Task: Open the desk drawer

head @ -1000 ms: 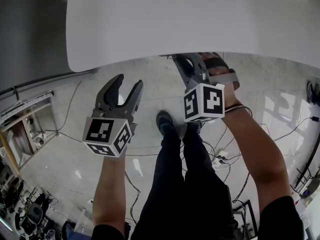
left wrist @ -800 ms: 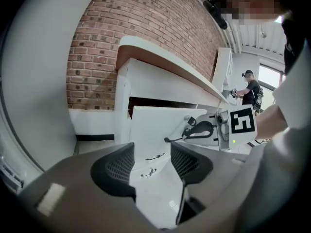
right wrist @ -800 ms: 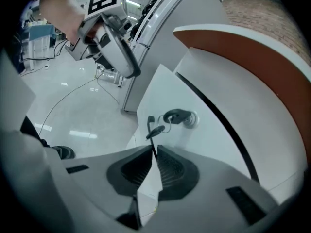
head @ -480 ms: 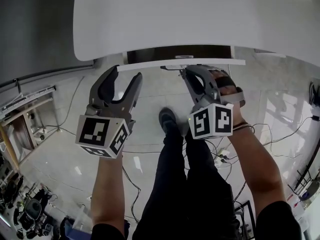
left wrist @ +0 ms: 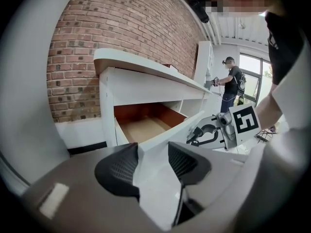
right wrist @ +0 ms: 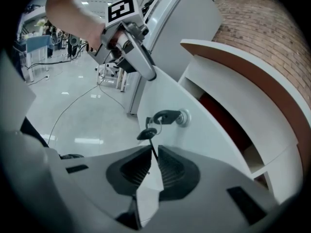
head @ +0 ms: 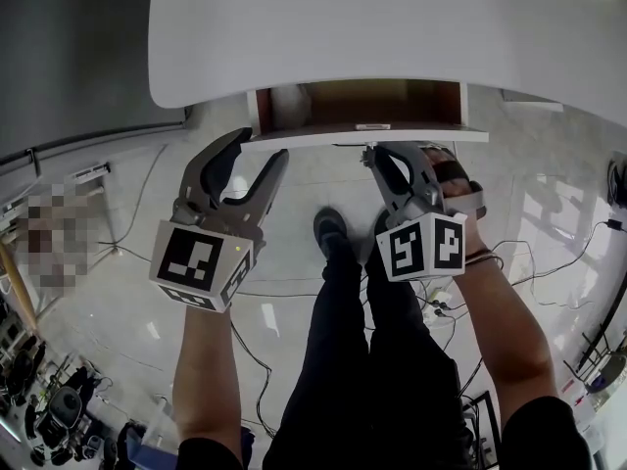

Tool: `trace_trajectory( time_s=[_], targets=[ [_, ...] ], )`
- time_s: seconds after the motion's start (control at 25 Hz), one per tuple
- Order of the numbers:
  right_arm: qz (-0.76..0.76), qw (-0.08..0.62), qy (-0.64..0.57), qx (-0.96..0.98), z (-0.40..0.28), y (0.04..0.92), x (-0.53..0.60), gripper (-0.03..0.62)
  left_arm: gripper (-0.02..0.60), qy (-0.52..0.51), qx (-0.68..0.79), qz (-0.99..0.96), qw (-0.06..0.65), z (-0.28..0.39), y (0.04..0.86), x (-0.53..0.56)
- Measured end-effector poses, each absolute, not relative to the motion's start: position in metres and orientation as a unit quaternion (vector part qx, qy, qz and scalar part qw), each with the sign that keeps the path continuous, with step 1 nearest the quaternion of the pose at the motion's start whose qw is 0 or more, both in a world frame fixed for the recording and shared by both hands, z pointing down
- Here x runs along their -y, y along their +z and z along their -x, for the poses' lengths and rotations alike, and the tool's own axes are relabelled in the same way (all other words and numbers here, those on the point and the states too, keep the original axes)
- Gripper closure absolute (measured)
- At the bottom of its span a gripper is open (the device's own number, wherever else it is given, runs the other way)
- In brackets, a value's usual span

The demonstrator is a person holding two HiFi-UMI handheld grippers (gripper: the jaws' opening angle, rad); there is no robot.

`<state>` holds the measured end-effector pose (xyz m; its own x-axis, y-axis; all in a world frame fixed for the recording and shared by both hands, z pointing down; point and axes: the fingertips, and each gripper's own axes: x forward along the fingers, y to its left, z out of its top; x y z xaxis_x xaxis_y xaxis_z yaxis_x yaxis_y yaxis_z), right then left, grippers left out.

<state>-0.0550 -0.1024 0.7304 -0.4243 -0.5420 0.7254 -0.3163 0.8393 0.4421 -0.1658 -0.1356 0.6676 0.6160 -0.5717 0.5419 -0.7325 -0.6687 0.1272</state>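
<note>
The white desk (head: 392, 27) has its drawer (head: 362, 137) part way out, and its brown inside (left wrist: 146, 127) shows. A lock (right wrist: 182, 116) in the drawer front (right wrist: 194, 144) holds a key, and a second key (right wrist: 146, 133) hangs from it. My right gripper (head: 384, 155) (right wrist: 154, 154) sits just under the drawer front, shut on that hanging key's thin blade. At the drawer front's left end is my left gripper (head: 257, 150) (left wrist: 153, 164). Its jaws have just been closing, and the front's white corner lies between the pads without being pressed.
The person's legs and a shoe (head: 328, 233) stand under the drawer, with cables (head: 441, 311) on the tiled floor. A grey panel (head: 69, 57) is left of the desk. A brick wall (left wrist: 121, 23) backs the desk. Another person (left wrist: 233, 81) stands at its far end.
The drawer has slid out from shut until its brown inside shows. My right gripper has come back toward me with it. My left gripper has risen to the drawer front's left end.
</note>
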Motion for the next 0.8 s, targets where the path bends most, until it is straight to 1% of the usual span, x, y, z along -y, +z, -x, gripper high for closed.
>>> trace_trajectory(
  time_s=[0.2, 0.32, 0.44, 0.52, 0.64, 0.72, 0.76, 0.8],
  targets=[
    [-0.240, 0.447, -0.108, 0.855, 0.050, 0.701, 0.078, 0.553, 0.387, 0.226, 0.372, -0.885, 0.166, 0.166, 0.663, 0.131],
    [-0.241, 0.424, -0.136, 0.863, 0.040, 0.661, 0.065, 0.549, 0.388, 0.231, 0.368, -0.886, 0.165, 0.165, 0.664, 0.129],
    [-0.260, 0.425, -0.163, 0.852, 0.017, 0.633, 0.082, 0.497, 0.390, 0.238, 0.362, -0.885, 0.169, 0.165, 0.669, 0.127],
    [-0.256, 0.442, -0.148, 0.847, 0.006, 0.637, 0.097, 0.440, 0.391, 0.242, 0.360, -0.885, 0.171, 0.166, 0.672, 0.124],
    [-0.226, 0.492, -0.139, 0.829, -0.001, 0.663, 0.112, 0.408, 0.391, 0.244, 0.367, -0.881, 0.173, 0.167, 0.675, 0.123],
    [-0.206, 0.525, -0.160, 0.810, 0.000, 0.678, 0.118, 0.409, 0.391, 0.244, 0.367, -0.880, 0.174, 0.167, 0.676, 0.123],
    [-0.193, 0.539, -0.169, 0.803, 0.002, 0.683, 0.118, 0.440, 0.391, 0.245, 0.365, -0.881, 0.174, 0.166, 0.677, 0.123],
    [-0.178, 0.549, -0.172, 0.798, 0.003, 0.688, 0.116, 0.455, 0.391, 0.249, 0.362, -0.881, 0.174, 0.166, 0.678, 0.122]
  ],
)
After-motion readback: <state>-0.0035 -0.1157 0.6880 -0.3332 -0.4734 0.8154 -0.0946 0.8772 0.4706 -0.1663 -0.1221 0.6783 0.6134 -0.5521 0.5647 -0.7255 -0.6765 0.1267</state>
